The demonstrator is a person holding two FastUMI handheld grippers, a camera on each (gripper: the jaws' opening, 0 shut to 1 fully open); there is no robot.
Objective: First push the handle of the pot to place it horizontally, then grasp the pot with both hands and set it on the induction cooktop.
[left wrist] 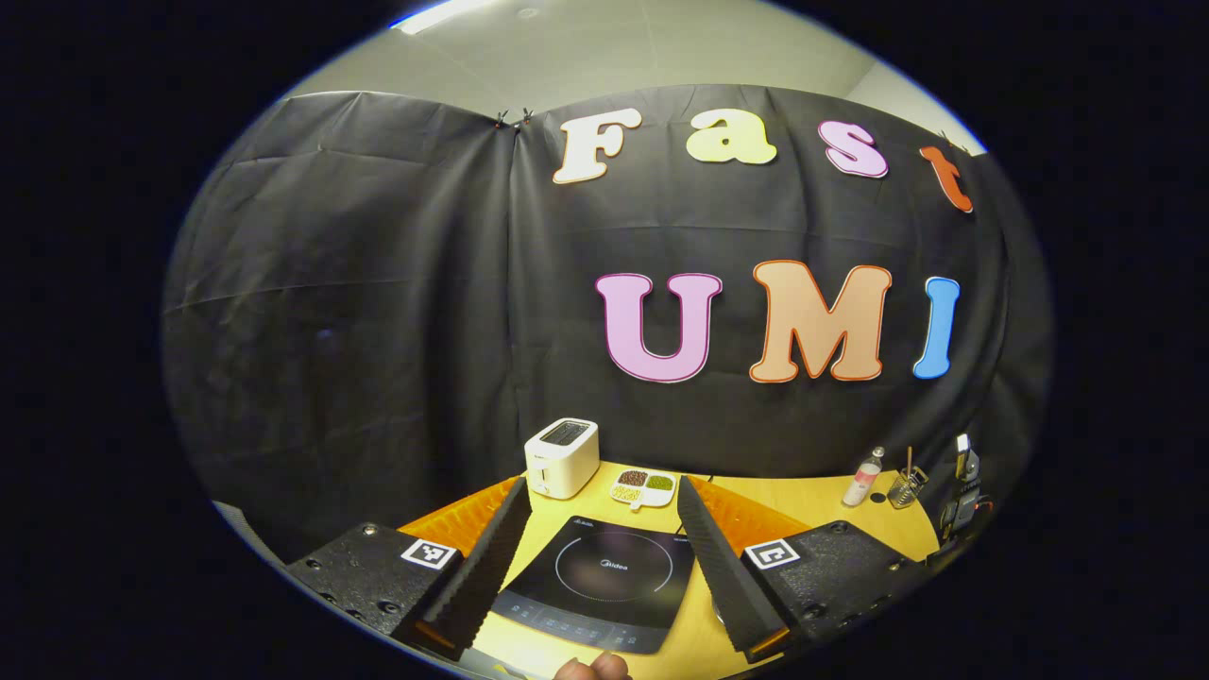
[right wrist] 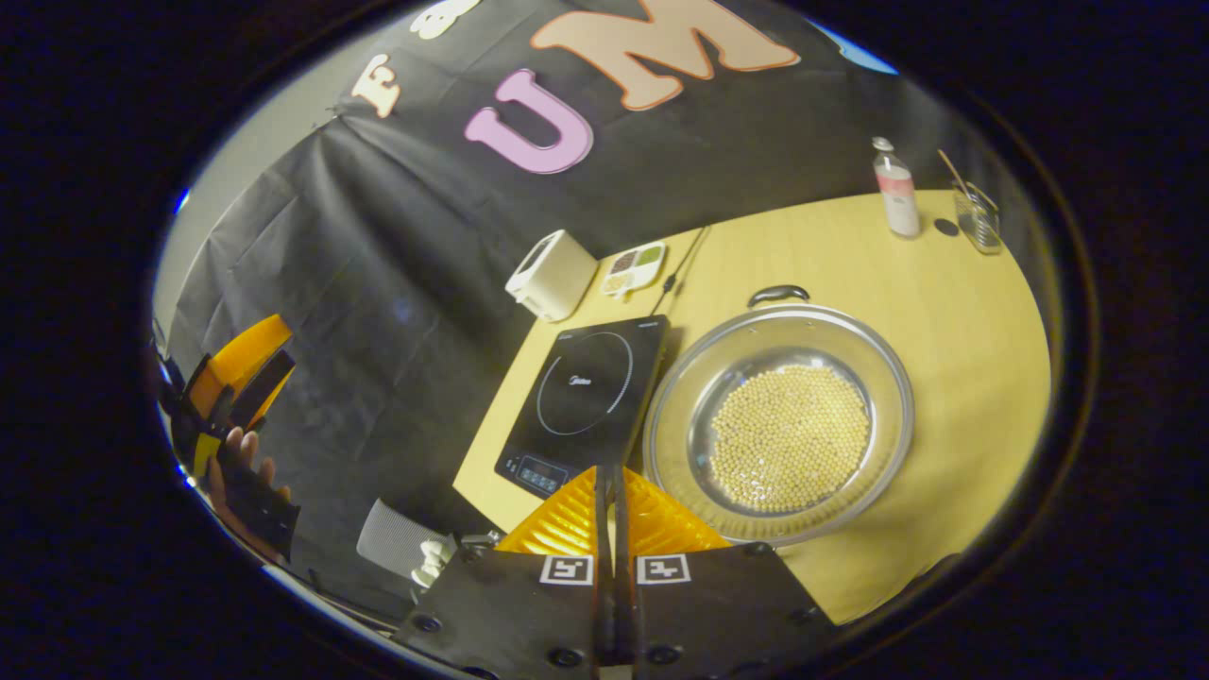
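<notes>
Right gripper view has the right tongs (right wrist: pixel 612 491) pressed together, hovering just before the near rim of the pot (right wrist: pixel 779 416), which sits on the worktop (right wrist: pixel 954 312) just beside the induction cooktop (right wrist: pixel 586 401), beans in its bottom and one handle (right wrist: pixel 777 295) at its far rim. Beyond the pot the worktop lies bare up to a bottle (right wrist: pixel 895 200) and a glass (right wrist: pixel 978 219) near the far edge. Left gripper view shows the left tongs (left wrist: pixel 601 538) spread wide above the cooktop, with a toaster (left wrist: pixel 562 458) and a sectioned dish (left wrist: pixel 643 488) behind it.
</notes>
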